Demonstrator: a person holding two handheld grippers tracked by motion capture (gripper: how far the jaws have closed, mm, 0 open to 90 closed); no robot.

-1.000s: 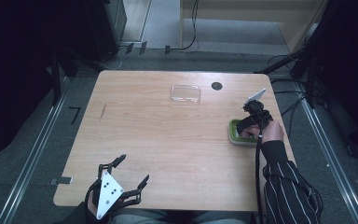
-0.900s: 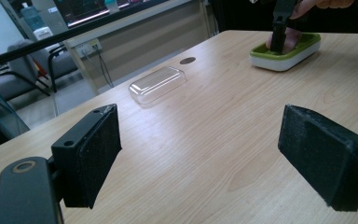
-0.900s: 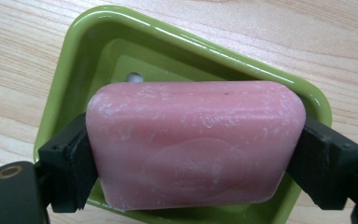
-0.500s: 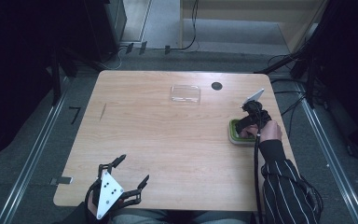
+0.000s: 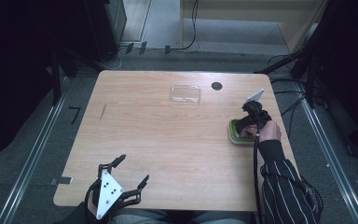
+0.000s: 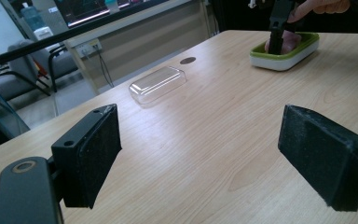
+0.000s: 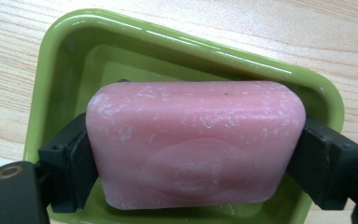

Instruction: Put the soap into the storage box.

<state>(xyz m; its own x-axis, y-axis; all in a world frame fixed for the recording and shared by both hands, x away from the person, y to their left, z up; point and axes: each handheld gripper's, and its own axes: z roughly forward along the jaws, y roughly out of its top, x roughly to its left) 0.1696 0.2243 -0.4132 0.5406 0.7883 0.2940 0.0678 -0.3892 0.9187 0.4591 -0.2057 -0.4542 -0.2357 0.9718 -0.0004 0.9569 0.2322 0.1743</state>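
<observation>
You see a smooth wood table (image 5: 168,140), a shiny green dish (image 7: 65,42), and dull pink soap (image 7: 196,140).

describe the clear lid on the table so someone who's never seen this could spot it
On the wooden table, look toward the far edge, just left of the small dark round hole. The clear plastic lid lies there alone, rectangular with rounded corners. It is see-through, unlike the green soap dish at the right edge.
</observation>
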